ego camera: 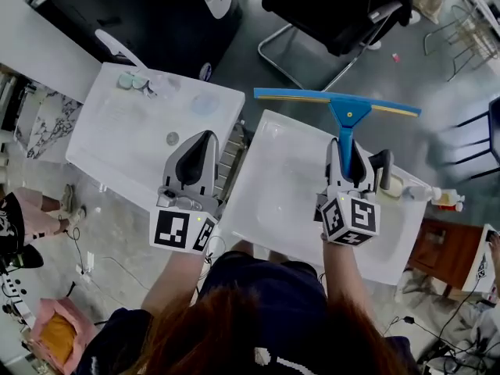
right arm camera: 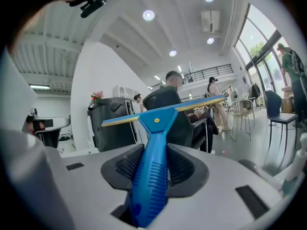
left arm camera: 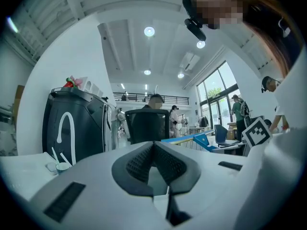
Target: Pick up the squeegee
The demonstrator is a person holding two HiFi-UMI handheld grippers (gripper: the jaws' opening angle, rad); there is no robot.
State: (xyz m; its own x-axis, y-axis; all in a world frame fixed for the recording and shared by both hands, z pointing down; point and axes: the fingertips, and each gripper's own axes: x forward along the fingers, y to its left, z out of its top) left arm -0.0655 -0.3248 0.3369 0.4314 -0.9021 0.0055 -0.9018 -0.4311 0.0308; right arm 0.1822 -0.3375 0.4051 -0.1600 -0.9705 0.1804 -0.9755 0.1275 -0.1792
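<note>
The squeegee (ego camera: 337, 98) has a blue handle and a long blue blade with a yellow edge. It is held in the air over the far edge of the right white tray (ego camera: 273, 186). My right gripper (ego camera: 346, 153) is shut on its ribbed handle, and the blade lies crosswise beyond the jaws. In the right gripper view the handle (right arm camera: 152, 176) runs up between the dark pads to the blade. My left gripper (ego camera: 205, 141) hovers between the two trays, shut with nothing in it. In the left gripper view its pads (left arm camera: 139, 159) meet at the tip and the squeegee (left arm camera: 192, 139) shows at the right.
A second white tray (ego camera: 117, 139) on the left carries small cups (ego camera: 133, 80) at its far corner and a small round piece (ego camera: 173, 138). A bottle (ego camera: 426, 194) lies at the right tray's edge. A black chair (ego camera: 336, 14) and a dark cabinet (ego camera: 156, 14) stand beyond.
</note>
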